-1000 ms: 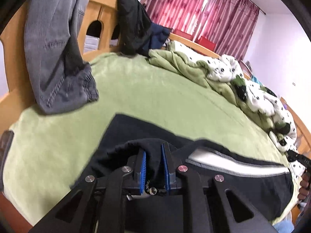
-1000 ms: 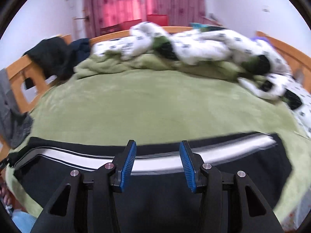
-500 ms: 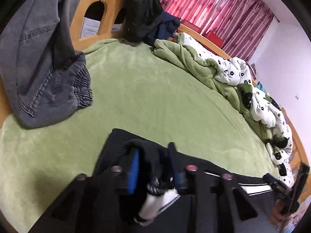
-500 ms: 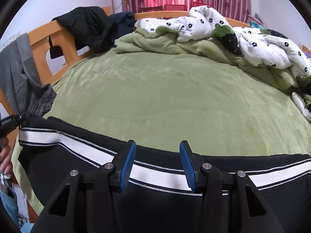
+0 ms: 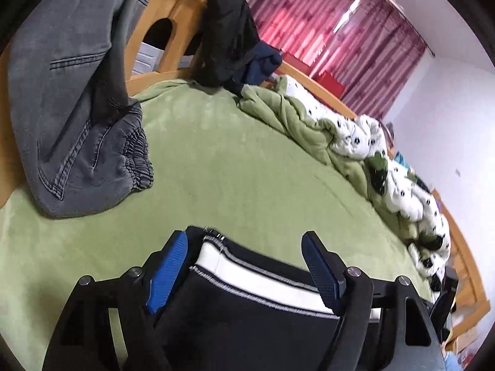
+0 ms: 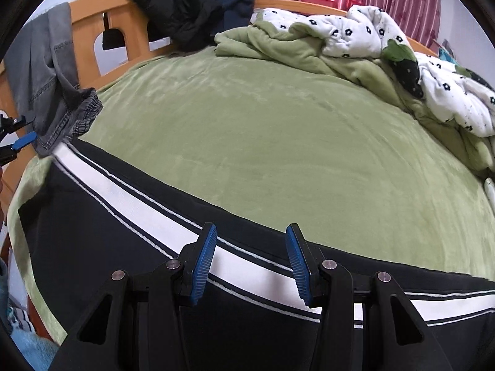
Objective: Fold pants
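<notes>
Both claws gape empty: left claw (image 5: 246, 266) by the hem, right claw (image 6: 250, 261) mid-stripe, leaving the black pants (image 6: 92, 235) flat on the bed (image 6: 263, 123), probably ready for folding.

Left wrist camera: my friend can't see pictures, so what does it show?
The left gripper has its blue jaws wide open over the end of black pants with a white side stripe, lying on a green bed. Grey jeans hang over the wooden bed frame at the left, and a rumpled flowered quilt lies beyond.
</notes>
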A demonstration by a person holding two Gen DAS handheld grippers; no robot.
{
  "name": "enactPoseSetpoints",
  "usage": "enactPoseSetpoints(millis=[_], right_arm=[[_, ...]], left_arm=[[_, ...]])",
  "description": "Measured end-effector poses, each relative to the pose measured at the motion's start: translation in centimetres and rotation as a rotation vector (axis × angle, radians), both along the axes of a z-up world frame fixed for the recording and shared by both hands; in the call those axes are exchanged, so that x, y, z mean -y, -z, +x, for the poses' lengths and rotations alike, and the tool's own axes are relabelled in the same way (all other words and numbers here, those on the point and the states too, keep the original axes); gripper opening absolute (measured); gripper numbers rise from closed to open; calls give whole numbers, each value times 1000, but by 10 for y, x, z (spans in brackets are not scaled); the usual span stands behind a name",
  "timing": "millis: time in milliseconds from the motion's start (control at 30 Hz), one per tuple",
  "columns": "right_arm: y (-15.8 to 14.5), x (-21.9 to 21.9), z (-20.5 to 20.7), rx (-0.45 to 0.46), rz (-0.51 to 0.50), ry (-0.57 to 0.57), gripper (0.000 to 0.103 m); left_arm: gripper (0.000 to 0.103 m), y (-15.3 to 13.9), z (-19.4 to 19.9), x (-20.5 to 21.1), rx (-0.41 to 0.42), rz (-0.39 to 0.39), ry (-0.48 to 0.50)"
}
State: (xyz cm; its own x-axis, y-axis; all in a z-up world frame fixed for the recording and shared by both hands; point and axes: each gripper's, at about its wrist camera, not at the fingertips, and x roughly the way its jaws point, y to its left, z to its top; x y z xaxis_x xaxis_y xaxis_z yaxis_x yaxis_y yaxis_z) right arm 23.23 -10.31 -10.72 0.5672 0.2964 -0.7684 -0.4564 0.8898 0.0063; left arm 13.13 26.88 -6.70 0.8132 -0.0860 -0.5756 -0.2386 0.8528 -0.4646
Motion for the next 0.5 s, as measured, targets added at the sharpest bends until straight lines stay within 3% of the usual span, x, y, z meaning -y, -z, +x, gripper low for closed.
enactPoseSetpoints(millis=[133, 267, 300, 333, 367, 400, 467, 500], right_arm=[[11, -8, -2, -34, -9, -29, 46], [15, -7, -9, -18, -42, -43, 46], [15, -5, -11, -21, -37, -43, 46], [16, -2, -12, -25, -35, -42, 46], [16, 0, -12, -25, -38, -40, 46], [17, 3, -13, -18, -45, -37, 46], [19, 7, -15, -16, -50, -28, 46], [20, 9, -14, -23, -52, -26, 46]], left_arm=[[75, 19, 10, 10, -75, 83, 10], [72, 48, 36, 11, -155, 115, 32], [64, 54, 43, 10, -165, 115, 35], [47, 61, 52, 8, -186, 109, 39], [37, 65, 59, 8, -204, 106, 44], [18, 71, 68, 8, -236, 118, 49], [14, 70, 75, 11, -216, 153, 62], [14, 58, 68, 13, -134, 214, 34]])
